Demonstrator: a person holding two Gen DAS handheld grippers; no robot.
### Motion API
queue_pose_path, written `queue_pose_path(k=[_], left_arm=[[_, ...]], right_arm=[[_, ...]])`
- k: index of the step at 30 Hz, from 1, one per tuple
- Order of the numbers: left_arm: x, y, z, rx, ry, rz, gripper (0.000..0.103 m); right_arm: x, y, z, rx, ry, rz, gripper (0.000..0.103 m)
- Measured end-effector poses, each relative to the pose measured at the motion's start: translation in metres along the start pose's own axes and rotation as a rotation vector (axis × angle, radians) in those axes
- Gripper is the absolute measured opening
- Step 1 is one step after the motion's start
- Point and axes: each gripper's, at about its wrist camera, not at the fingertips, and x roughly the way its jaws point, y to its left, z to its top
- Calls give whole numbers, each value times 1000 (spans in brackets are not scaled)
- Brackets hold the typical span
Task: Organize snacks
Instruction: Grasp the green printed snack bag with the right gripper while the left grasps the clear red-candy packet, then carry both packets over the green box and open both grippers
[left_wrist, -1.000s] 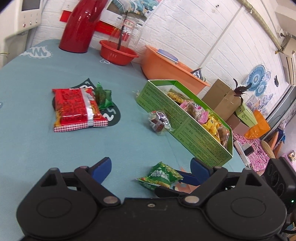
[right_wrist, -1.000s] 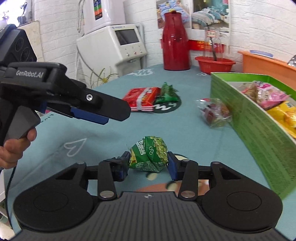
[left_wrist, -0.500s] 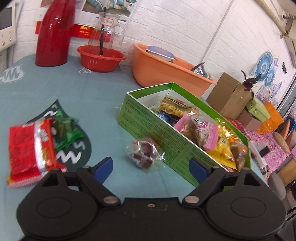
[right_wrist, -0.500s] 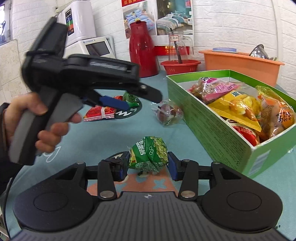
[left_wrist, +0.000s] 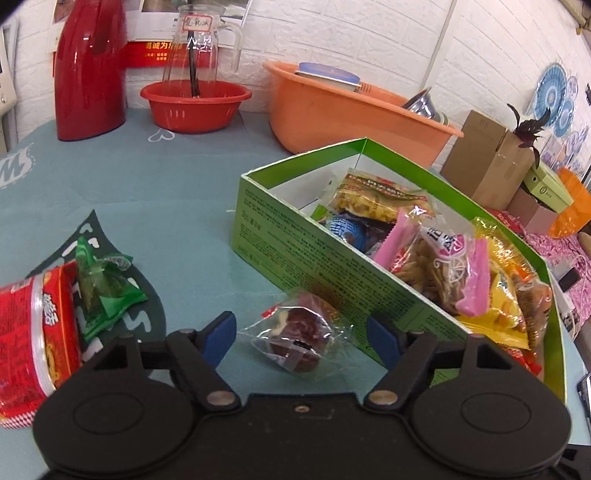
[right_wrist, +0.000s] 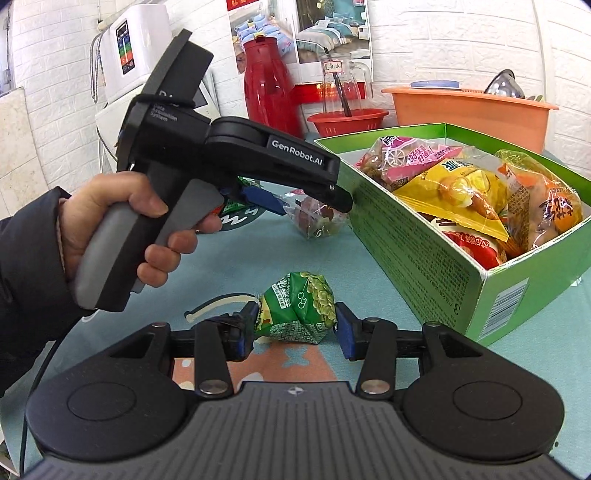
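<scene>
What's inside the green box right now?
The green box holds packed snacks: a pink packet, yellow packets, an orange one, a blue-wrapped piece. Whatever lies beneath them is covered.

White brick-pattern wall (left_wrist: 369, 33) straight ahead of the tool, a bedding poster (right_wrist: 306, 33) pinned on it. A white appliance (right_wrist: 125, 59) stands off to its left, cardboard boxes (left_wrist: 487, 162) far right, teal tablecloth (left_wrist: 159, 177) spreading underneath, evenly lit.
</scene>
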Motion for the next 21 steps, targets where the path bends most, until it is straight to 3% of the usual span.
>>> queue_pose_path(k=[7, 8, 9, 12, 17, 21], left_arm=[[7, 3, -1, -14, 20, 1, 101], [7, 2, -1, -11, 18, -2, 97], [7, 2, -2, -8, 19, -18, 78], [5, 2, -4, -7, 29, -45, 69], [-12, 2, -16, 3, 41, -66, 66], [-39, 1, -19, 15, 10, -96, 66]], right_arm=[[-1, 1, 1, 2, 0, -1, 76], [0, 0, 1, 4, -1, 0, 76], [0, 0, 1, 7, -3, 0, 76], [0, -1, 0, 9, -7, 0, 76], [-4, 2, 0, 9, -2, -9, 73], [-18, 6, 6, 0, -50, 1, 72]])
